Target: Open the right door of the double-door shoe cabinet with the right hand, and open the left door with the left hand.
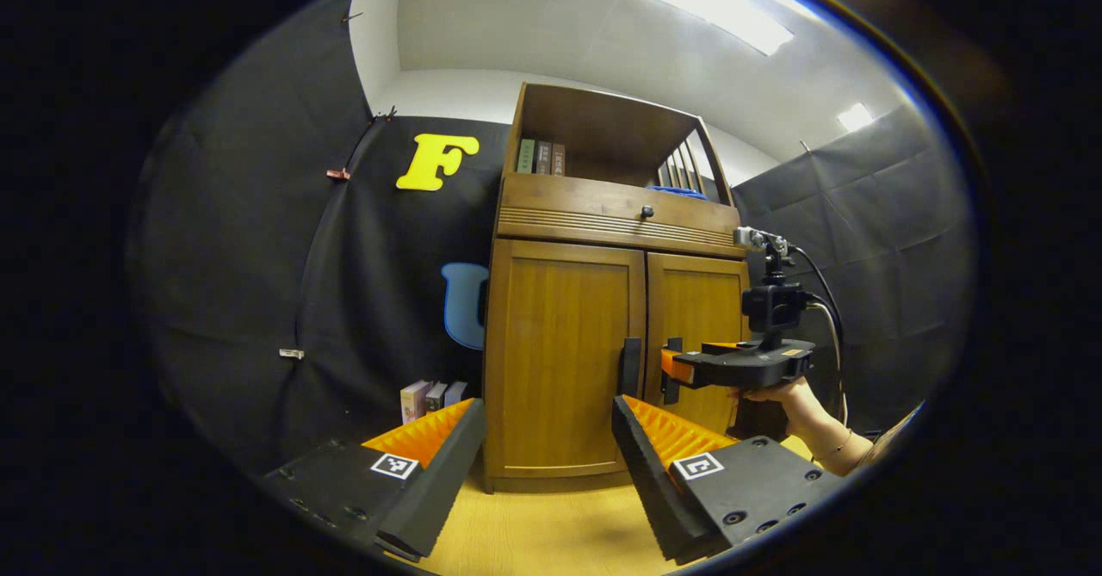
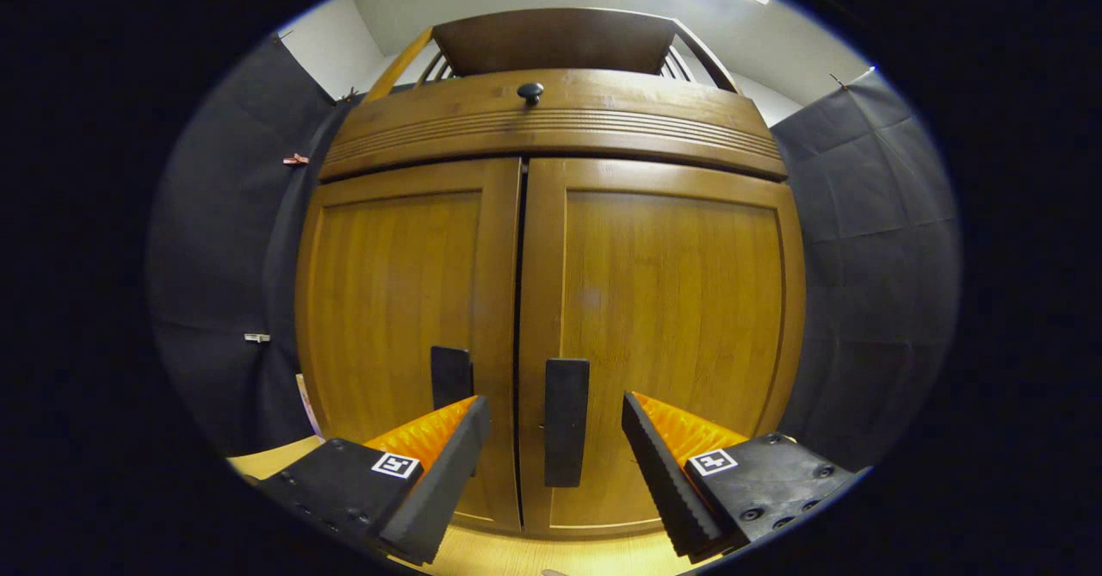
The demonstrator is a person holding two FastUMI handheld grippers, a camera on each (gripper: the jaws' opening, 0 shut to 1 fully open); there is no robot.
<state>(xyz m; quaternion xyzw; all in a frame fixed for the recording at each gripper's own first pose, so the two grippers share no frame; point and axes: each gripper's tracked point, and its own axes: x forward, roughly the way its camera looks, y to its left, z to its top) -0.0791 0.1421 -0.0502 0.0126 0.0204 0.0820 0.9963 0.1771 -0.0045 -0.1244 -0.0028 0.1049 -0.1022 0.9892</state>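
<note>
Right gripper (image 2: 551,438) fingers spread, straddling the right door handle (image 2: 566,421) without touching; right door (image 2: 663,335) dead ahead, closed. Left gripper (image 1: 547,438) also spread, holding nothing; cabinet (image 1: 603,214) well ahead, left door (image 1: 564,352) closed, its handle (image 1: 631,367) beyond the right-hand finger.

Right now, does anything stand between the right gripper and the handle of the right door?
Nothing visible does. The right door's handle sits straight ahead between the open fingers of the right gripper, with only free space before it.
</note>
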